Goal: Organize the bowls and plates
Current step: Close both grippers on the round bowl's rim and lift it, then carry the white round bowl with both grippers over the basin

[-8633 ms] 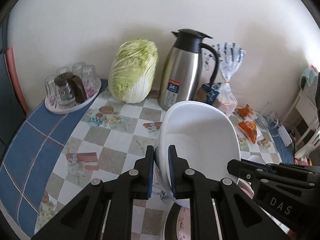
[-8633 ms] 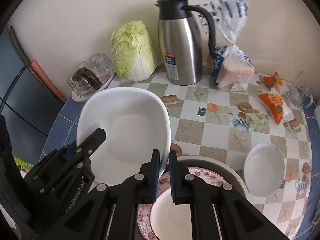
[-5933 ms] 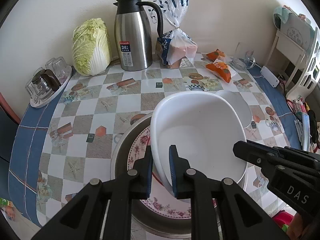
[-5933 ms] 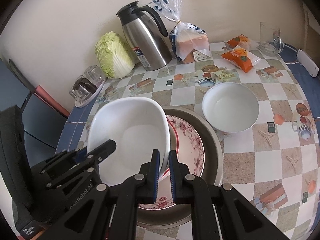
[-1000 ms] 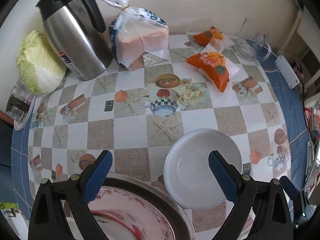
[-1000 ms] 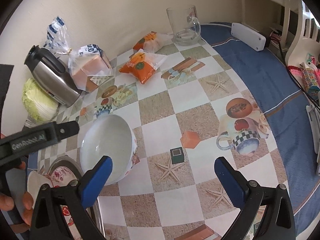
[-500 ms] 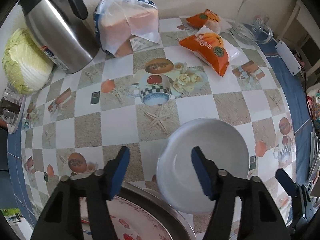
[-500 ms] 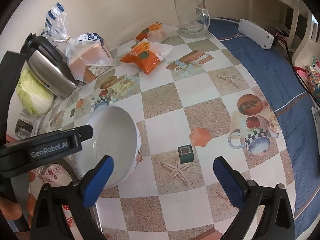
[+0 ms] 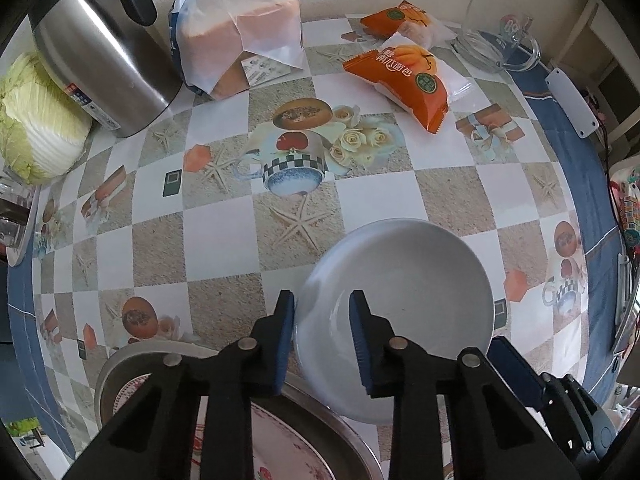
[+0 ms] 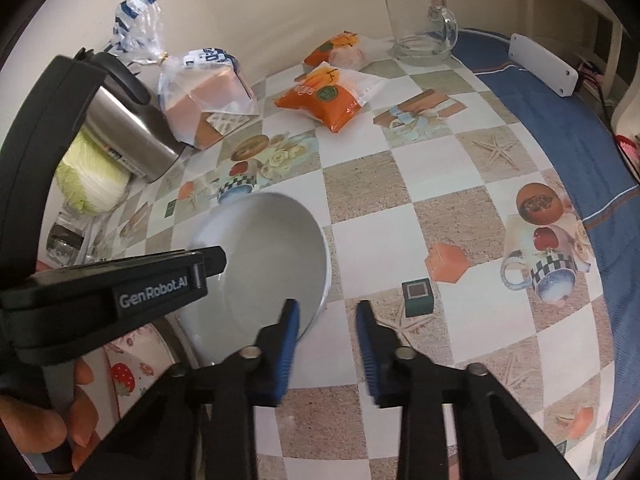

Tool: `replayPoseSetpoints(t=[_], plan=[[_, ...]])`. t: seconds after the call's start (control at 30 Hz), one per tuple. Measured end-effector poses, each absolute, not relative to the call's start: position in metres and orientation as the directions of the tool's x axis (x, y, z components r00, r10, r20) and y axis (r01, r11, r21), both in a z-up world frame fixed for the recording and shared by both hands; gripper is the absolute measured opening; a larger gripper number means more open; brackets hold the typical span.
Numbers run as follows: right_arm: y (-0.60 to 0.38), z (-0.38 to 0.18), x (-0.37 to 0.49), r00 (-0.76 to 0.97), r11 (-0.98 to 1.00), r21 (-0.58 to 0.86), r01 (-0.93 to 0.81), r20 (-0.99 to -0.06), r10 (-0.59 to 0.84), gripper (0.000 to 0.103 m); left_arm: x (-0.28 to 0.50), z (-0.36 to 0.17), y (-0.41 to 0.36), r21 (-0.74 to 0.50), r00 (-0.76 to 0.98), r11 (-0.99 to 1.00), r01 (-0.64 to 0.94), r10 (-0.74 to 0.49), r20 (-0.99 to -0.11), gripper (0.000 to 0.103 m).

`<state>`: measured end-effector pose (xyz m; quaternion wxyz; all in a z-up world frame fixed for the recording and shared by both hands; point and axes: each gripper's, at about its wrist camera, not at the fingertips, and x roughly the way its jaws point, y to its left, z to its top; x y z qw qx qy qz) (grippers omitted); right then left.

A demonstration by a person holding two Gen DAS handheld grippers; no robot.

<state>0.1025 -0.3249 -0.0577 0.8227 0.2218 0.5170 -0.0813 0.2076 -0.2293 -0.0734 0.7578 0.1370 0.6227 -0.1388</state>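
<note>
A round white bowl (image 9: pixel 404 304) (image 10: pixel 264 256) stands on the patterned tablecloth beside a steel basin (image 9: pixel 132 356) that holds a floral plate (image 9: pixel 280 440) (image 10: pixel 128 372). My left gripper (image 9: pixel 322 316) straddles the bowl's left rim, one finger outside and one inside, its jaws closing. My right gripper (image 10: pixel 326 320) straddles the opposite rim and its jaws are closing too; tablecloth still shows between its outer finger and the bowl. Neither pair of pads clearly presses on the rim. Each gripper shows at the edge of the other's view.
At the back stand a steel kettle (image 9: pixel 104 52), a cabbage (image 9: pixel 36 120), a bread bag (image 9: pixel 240 32), orange snack packs (image 9: pixel 400 76) and a glass mug (image 9: pixel 500 40). A white power strip (image 9: pixel 572 100) lies on the blue border. A hand (image 10: pixel 48 432) grips the left tool.
Both pairs of jaws have narrowed from wide open. The left gripper sank onto the bowl's left rim and the right gripper shifted over to the opposite rim.
</note>
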Motion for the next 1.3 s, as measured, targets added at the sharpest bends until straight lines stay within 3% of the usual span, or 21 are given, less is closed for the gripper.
replayPoseSetpoints(t=[0.07,0.2,1.0,1.3], plan=[[-0.325,-0.056,0.102,0.456,0.890,0.274,0.365,-0.886,0.086,0.015,0.207,-0.075,-0.229,0.018,0.176,0.925,0.381,-0.053,-0.983,0.025],[-0.332,-0.053,0.099,0.458,0.885,0.254,0.390,-0.887,0.052,0.011,0.203,-0.078,-0.233,-0.003,0.159,0.922,0.387,-0.070,-0.985,0.024],[-0.347,-0.063,0.093,0.432,0.861,0.278,0.427,-0.898,0.076,0.011,0.184,-0.094,-0.231,-0.106,0.128,0.931,0.350,-0.160,-0.979,0.023],[-0.346,-0.040,0.087,0.468,0.872,0.265,0.412,-0.882,0.046,0.012,0.177,-0.069,-0.223,-0.168,0.162,0.923,0.346,-0.235,-0.959,0.023]])
